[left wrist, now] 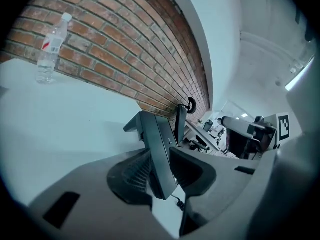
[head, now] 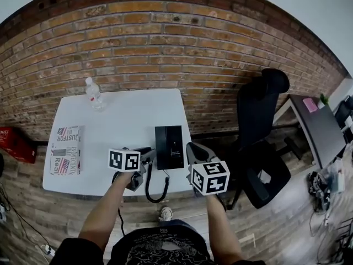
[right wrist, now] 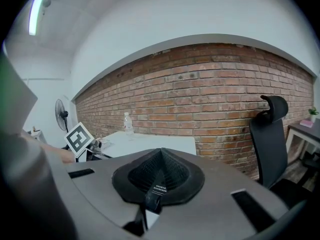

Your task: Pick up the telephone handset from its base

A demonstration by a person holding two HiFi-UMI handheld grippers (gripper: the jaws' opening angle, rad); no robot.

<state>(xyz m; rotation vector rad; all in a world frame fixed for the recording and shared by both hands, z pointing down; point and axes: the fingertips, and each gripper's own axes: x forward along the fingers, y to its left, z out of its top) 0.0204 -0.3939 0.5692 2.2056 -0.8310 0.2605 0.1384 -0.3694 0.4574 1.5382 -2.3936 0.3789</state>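
Note:
A black telephone [head: 169,147] lies near the front edge of the white table [head: 121,123], and its coiled cord [head: 150,187] hangs over that edge. I cannot tell the handset apart from the base. My left gripper [head: 146,159] hovers just left of the telephone. In the left gripper view the left gripper [left wrist: 162,176] is open and the telephone [left wrist: 156,144] shows in the gap, with no pad seen pressing on it. My right gripper [head: 193,150] is at the telephone's right side. In its own view the right gripper [right wrist: 159,176] has its pads together and holds nothing.
A water bottle [head: 94,94] stands at the table's back left, and a printed box [head: 67,149] lies at its left end. A black office chair [head: 265,137] stands to the right, with a dark desk [head: 317,128] beyond. A brick wall runs behind, and a red crate [head: 14,143] sits on the floor at left.

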